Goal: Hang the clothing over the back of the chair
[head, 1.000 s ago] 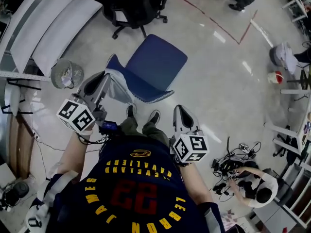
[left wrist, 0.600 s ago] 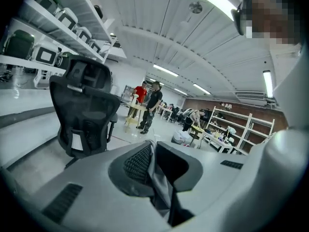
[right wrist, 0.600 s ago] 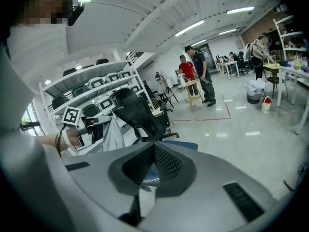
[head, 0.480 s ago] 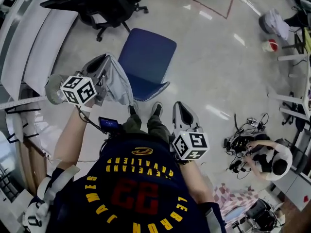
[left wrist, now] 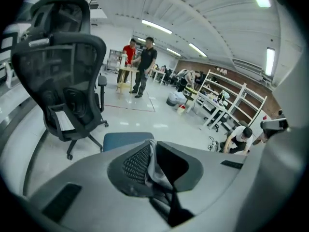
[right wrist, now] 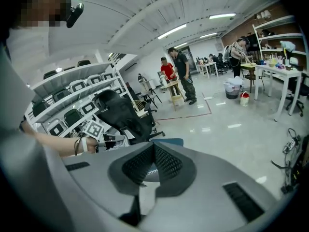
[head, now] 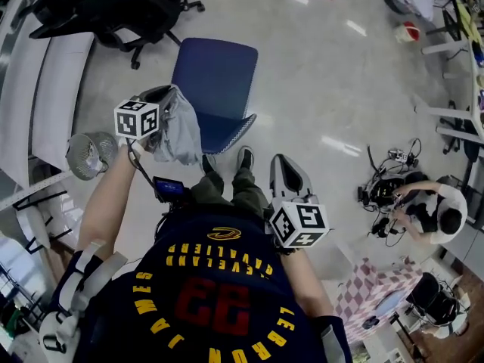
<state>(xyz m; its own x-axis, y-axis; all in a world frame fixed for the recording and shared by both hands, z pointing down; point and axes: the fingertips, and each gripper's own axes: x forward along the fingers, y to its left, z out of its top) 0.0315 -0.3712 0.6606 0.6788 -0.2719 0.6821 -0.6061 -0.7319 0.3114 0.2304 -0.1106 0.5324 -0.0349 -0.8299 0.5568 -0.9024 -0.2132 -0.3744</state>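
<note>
While the wearer's feet stand just behind the blue chair, the right gripper sits low beside the right leg, its fingers brought together with nothing between them. Further out, the left gripper has its fingers nipped narrow on a fold of the grey clothing. The cloth hangs bunched from them at the chair's near left corner, by its mesh back; whether it rests on the back cannot be told. Beyond the seat stands a black office chair on the pale floor. Off to the right, a person crouches among cables.
</note>
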